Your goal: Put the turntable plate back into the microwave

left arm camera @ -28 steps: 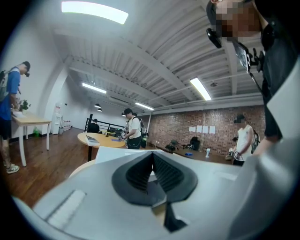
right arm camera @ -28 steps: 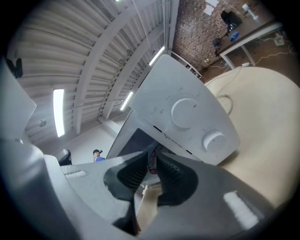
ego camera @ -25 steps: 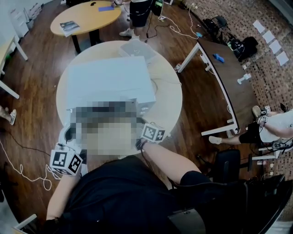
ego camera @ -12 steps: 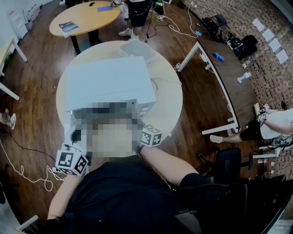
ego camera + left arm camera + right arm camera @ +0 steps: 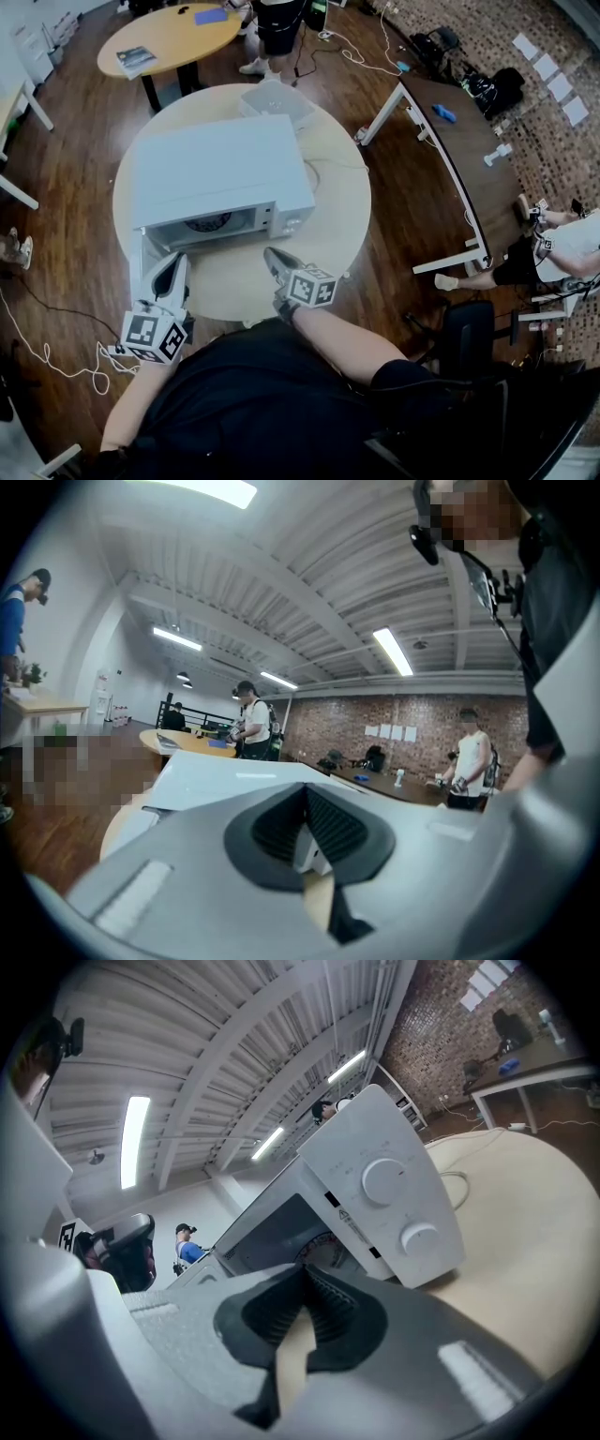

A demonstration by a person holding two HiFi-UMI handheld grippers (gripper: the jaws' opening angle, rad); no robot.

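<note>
Left hand-held gripper (image 5: 175,262) and right hand-held gripper (image 5: 270,254) both sit just in front of the microwave (image 5: 216,159) in the head view, pointing at its open front. The plate (image 5: 208,223) already looks seated inside, straight ahead between them. The swung-out door (image 5: 142,253) is just beside the left one, so I'd guess that one closes it.

Left gripper view: jaws together, nothing held, microwave top ahead.

Right gripper view: jaws closed and empty too. The plate's ring pattern shows in the opening, left of two dials (image 5: 384,1178). The label strip (image 5: 354,1225) beside them is too small to read, and no brand shows.
</note>
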